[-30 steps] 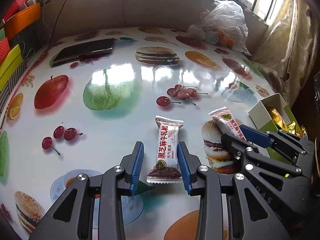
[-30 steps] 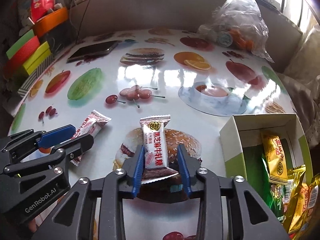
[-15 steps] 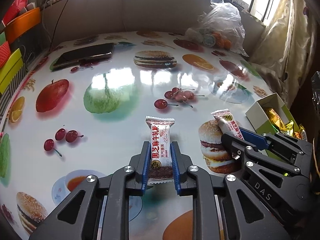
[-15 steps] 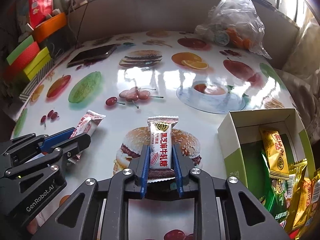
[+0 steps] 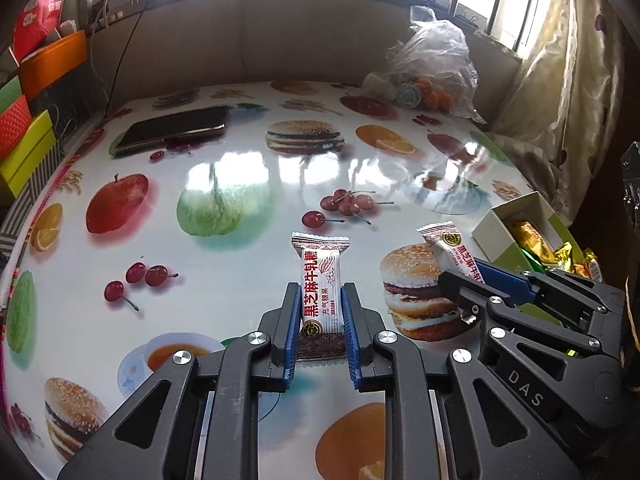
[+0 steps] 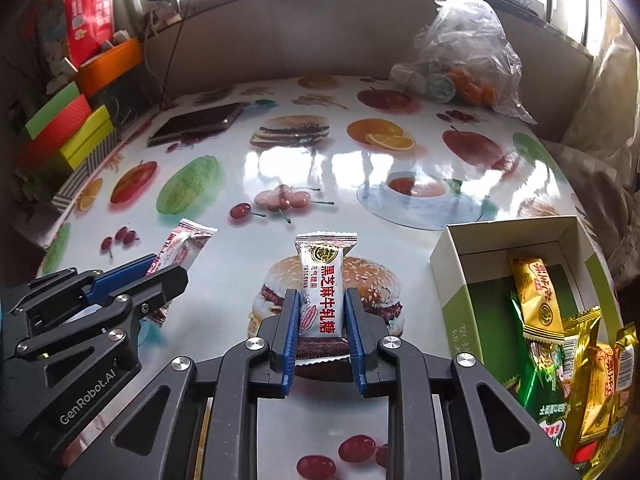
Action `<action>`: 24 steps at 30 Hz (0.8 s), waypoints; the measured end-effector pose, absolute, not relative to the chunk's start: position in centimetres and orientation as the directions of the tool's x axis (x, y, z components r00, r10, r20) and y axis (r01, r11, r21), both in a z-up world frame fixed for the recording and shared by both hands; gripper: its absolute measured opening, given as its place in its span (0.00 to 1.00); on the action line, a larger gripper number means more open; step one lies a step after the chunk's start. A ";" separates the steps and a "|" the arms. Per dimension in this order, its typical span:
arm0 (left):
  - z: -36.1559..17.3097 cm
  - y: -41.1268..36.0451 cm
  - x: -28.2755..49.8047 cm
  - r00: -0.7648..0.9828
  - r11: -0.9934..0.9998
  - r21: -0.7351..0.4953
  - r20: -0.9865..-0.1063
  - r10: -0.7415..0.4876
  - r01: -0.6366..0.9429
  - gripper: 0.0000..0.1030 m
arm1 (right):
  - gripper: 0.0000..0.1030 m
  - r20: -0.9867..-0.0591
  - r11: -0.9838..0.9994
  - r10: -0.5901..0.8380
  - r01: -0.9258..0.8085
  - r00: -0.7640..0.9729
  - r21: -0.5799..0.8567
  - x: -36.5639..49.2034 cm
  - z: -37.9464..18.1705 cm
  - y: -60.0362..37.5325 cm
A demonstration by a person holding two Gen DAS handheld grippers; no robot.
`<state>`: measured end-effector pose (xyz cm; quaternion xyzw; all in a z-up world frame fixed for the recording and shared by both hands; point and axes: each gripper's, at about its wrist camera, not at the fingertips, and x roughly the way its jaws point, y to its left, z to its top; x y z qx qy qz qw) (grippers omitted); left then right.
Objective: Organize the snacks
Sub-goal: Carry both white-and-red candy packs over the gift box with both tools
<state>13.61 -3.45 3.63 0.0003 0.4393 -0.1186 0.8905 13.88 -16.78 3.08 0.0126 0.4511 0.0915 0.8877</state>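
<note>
My left gripper (image 5: 320, 300) is shut on a white and red nougat candy (image 5: 321, 288), lifted off the fruit-print table. My right gripper (image 6: 322, 304) is shut on a second, like candy (image 6: 323, 284), also raised. In the left wrist view the right gripper (image 5: 464, 276) shows at the right with its candy (image 5: 448, 246). In the right wrist view the left gripper (image 6: 160, 272) shows at the left with its candy (image 6: 184, 244). A green and white box (image 6: 448, 280) with several yellow and green snack packs (image 6: 536, 296) lies at the right; it also shows in the left wrist view (image 5: 492, 236).
A dark phone (image 5: 172, 130) lies at the back left of the table. A clear plastic bag (image 5: 432, 68) of small items sits at the back right. Coloured boxes (image 6: 68, 132) are stacked off the table's left edge. A curtain (image 5: 560, 100) hangs at the right.
Both grippers closed on their candies and rose from the table; the view now sits higher and shows more of the window.
</note>
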 end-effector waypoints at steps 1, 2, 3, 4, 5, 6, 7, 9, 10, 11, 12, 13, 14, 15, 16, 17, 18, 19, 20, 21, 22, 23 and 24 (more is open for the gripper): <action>3.8 -3.5 13.5 0.588 0.972 -0.105 -0.781 -0.212 0.212 0.20 | 0.21 -0.797 0.983 0.175 -0.152 0.578 0.106 13.7 3.3 -16.7; 3.9 -3.5 13.4 0.590 0.971 -0.107 -0.778 -0.216 0.214 0.20 | 0.21 -0.795 0.983 0.176 -0.152 0.581 0.107 13.6 3.4 -16.8; 4.1 -3.5 13.2 0.593 0.971 -0.104 -0.776 -0.215 0.216 0.20 | 0.21 -0.792 0.982 0.178 -0.151 0.584 0.110 13.4 3.6 -16.8; 4.3 -3.6 13.0 0.597 0.971 -0.100 -0.774 -0.213 0.217 0.20 | 0.21 -0.790 0.982 0.181 -0.150 0.586 0.114 13.2 3.8 -16.8; 4.5 -3.7 12.9 0.600 0.970 -0.098 -0.771 -0.214 0.221 0.20 | 0.21 -0.788 0.982 0.182 -0.150 0.588 0.115 13.0 3.9 -16.9; 4.6 -3.8 12.7 0.600 0.970 -0.099 -0.770 -0.217 0.223 0.20 | 0.21 -0.786 0.982 0.182 -0.149 0.590 0.116 12.8 4.1 -17.0; 4.8 -3.9 12.5 0.603 0.969 -0.101 -0.767 -0.220 0.225 0.20 | 0.21 -0.785 0.982 0.183 -0.150 0.592 0.116 12.6 4.3 -17.0; 5.1 -4.1 12.2 0.605 0.968 -0.102 -0.764 -0.225 0.231 0.20 | 0.21 -0.781 0.982 0.181 -0.148 0.597 0.114 12.1 4.7 -17.2; 5.3 -4.2 12.0 0.607 0.967 -0.102 -0.762 -0.228 0.234 0.20 | 0.21 -0.779 0.983 0.179 -0.144 0.601 0.114 11.8 5.0 -17.4; 5.5 -4.3 11.8 0.610 0.966 -0.102 -0.758 -0.231 0.240 0.20 | 0.21 -0.776 0.983 0.179 -0.142 0.604 0.116 11.6 5.1 -17.5; 5.7 -4.4 11.6 0.611 0.965 -0.102 -0.757 -0.233 0.243 0.20 | 0.21 -0.775 0.983 0.178 -0.139 0.606 0.117 11.4 5.3 -17.6; 5.9 -4.5 11.5 0.612 0.964 -0.102 -0.755 -0.235 0.245 0.20 | 0.21 -0.775 0.984 0.176 -0.136 0.608 0.116 11.2 5.4 -17.8; 6.1 -4.6 11.3 0.613 0.963 -0.101 -0.753 -0.238 0.250 0.20 | 0.21 -0.772 0.984 0.175 -0.134 0.611 0.116 10.9 5.6 -17.9; 6.3 -4.7 11.1 0.616 0.962 -0.100 -0.750 -0.241 0.254 0.20 | 0.21 -0.770 0.984 0.173 -0.132 0.614 0.116 10.7 5.7 -18.0; 6.4 -4.8 10.9 0.618 0.962 -0.099 -0.748 -0.242 0.256 0.20 | 0.21 -0.769 0.985 0.170 -0.129 0.616 0.115 10.5 5.9 -18.1; 6.7 -4.9 10.7 0.621 0.961 -0.099 -0.745 -0.244 0.260 0.20 | 0.21 -0.767 0.985 0.169 -0.127 0.619 0.114 10.2 6.1 -18.3; 6.9 -5.0 10.5 0.623 0.959 -0.098 -0.742 -0.248 0.265 0.20 | 0.21 -0.765 0.986 0.168 -0.125 0.621 0.114 10.0 6.2 -18.4; 7.0 -5.1 10.4 0.624 0.959 -0.098 -0.741 -0.249 0.267 0.20 | 0.21 -0.765 0.986 0.166 -0.124 0.622 0.113 9.8 6.4 -18.4; 7.2 -5.3 10.2 0.626 0.958 -0.097 -0.738 -0.252 0.272 0.20 | 0.21 -0.763 0.986 0.163 -0.121 0.625 0.112 9.6 6.6 -18.5; 7.4 -5.4 10.1 0.626 0.956 -0.097 -0.736 -0.256 0.277 0.20 | 0.21 -0.761 0.987 0.162 -0.119 0.628 0.111 9.3 6.7 -18.7; 7.5 -5.6 9.9 0.627 0.955 -0.097 -0.735 -0.260 0.281 0.20 | 0.21 -0.759 0.987 0.160 -0.118 0.631 0.111 9.0 6.9 -18.8; 7.7 -5.8 9.7 0.628 0.953 -0.097 -0.732 -0.262 0.285 0.20 | 0.21 -0.758 0.987 0.159 -0.116 0.632 0.111 8.8 7.1 -18.9; 7.9 -5.9 9.6 0.629 0.952 -0.097 -0.730 -0.267 0.291 0.20 | 0.21 -0.755 0.987 0.158 -0.112 0.636 0.111 8.5 7.2 -19.0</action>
